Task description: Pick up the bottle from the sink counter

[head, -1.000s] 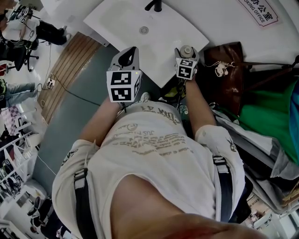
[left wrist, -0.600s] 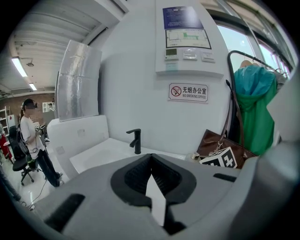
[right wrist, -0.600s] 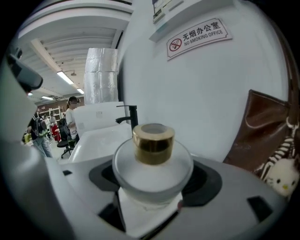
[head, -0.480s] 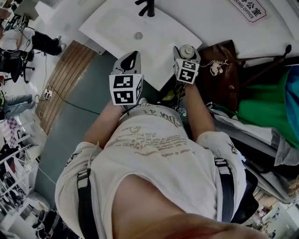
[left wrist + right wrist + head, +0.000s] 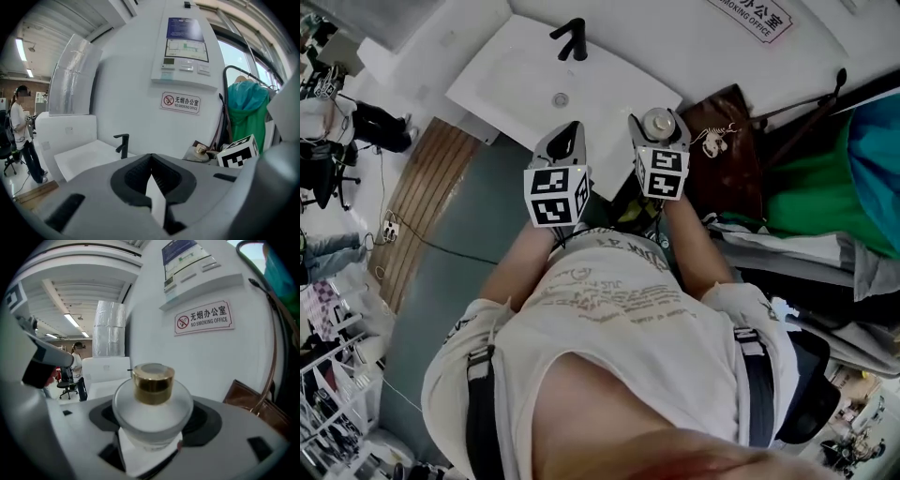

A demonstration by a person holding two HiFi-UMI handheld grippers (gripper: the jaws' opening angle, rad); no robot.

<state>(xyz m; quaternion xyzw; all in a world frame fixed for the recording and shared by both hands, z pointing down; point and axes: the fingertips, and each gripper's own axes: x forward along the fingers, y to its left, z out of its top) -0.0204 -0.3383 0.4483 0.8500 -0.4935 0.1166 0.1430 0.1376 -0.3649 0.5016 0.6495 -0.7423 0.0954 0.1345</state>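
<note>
A frosted white bottle with a gold cap stands upright between the jaws of my right gripper, which is shut on its body. From the head view the bottle is in the air just off the near right corner of the white sink counter. To its left my left gripper is shut and holds nothing. The left gripper view looks over those closed jaws toward the sink, with the bottle at the right.
A black faucet stands at the back of the sink by the white wall. A brown bag and green clothing on a rack crowd the right. A person stands far left. Grey floor lies below the counter.
The head view has swung, so the sink sits lower and further left. Both grippers stay side by side, and the right one still holds the bottle.
</note>
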